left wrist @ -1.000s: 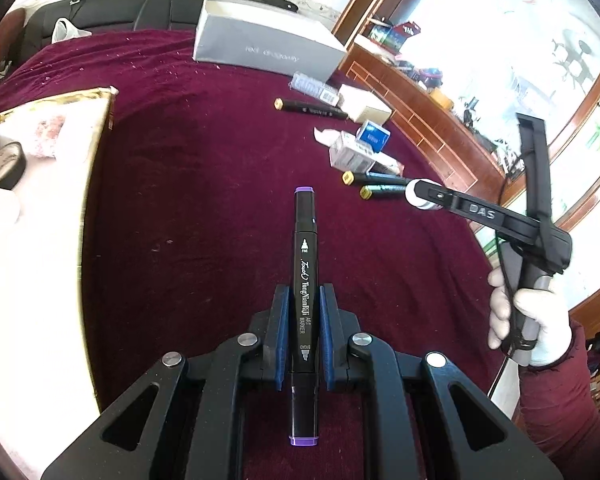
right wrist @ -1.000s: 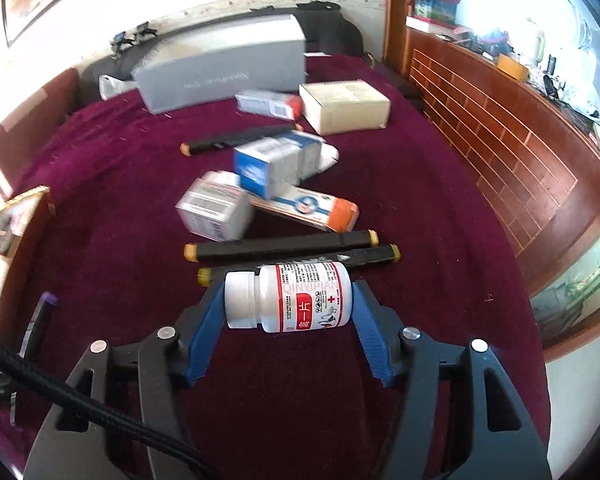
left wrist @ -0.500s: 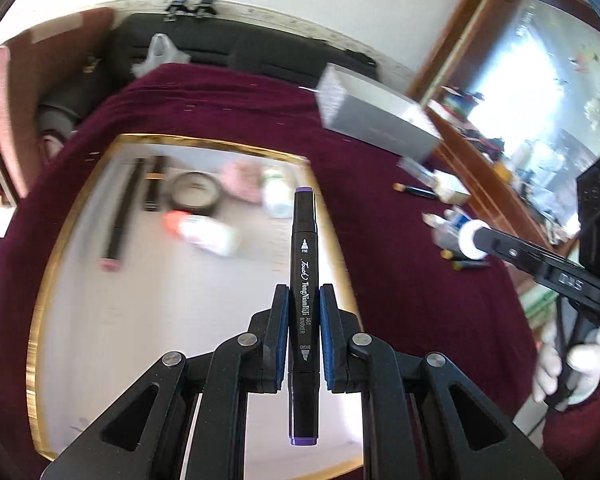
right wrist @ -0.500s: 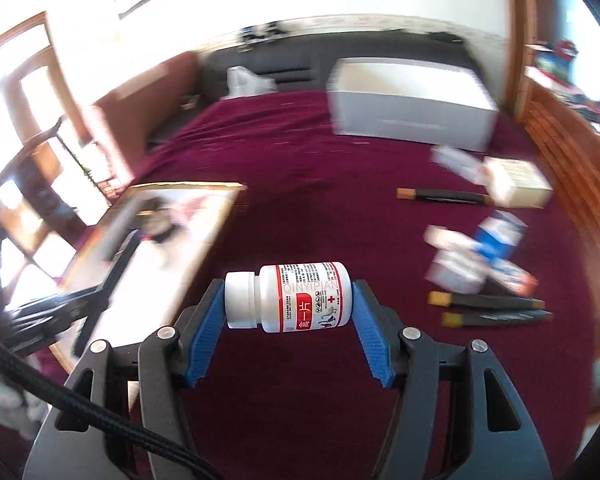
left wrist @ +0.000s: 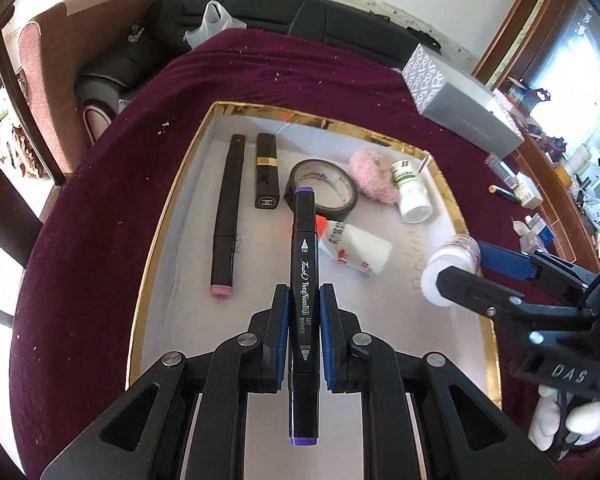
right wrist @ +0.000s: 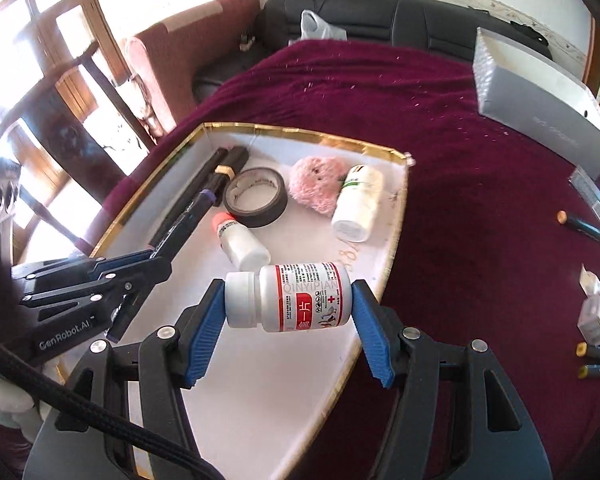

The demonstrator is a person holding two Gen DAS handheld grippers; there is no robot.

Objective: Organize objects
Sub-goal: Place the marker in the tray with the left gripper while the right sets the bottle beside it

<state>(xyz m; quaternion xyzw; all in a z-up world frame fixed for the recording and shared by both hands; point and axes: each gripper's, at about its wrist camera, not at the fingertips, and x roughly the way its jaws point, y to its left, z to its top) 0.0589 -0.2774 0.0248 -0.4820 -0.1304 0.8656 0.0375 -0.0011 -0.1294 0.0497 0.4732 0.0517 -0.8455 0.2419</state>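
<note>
My left gripper (left wrist: 304, 304) is shut on a black art marker (left wrist: 303, 264) with purple ends, held above the white gold-rimmed tray (left wrist: 384, 384). My right gripper (right wrist: 286, 304) is shut on a white pill bottle (right wrist: 296, 298) with a red label, held sideways over the tray's right part (right wrist: 260, 392). In the tray lie a long black marker (left wrist: 227, 216), a black lipstick (left wrist: 267, 176), a tape roll (left wrist: 323, 188), a pink puff (left wrist: 372, 176), a green-labelled bottle (left wrist: 410, 188) and a small orange-capped bottle (left wrist: 352, 246). The right gripper also shows in the left wrist view (left wrist: 460, 268).
The tray sits on a maroon cloth (right wrist: 460, 200). A grey box (right wrist: 540, 108) lies at the far right. Loose markers (right wrist: 596, 360) and small boxes (right wrist: 598, 308) lie on the cloth to the right. A black sofa (left wrist: 300, 20) stands behind.
Both grippers have swung left from the scattered items to above the tray, each still holding its object.
</note>
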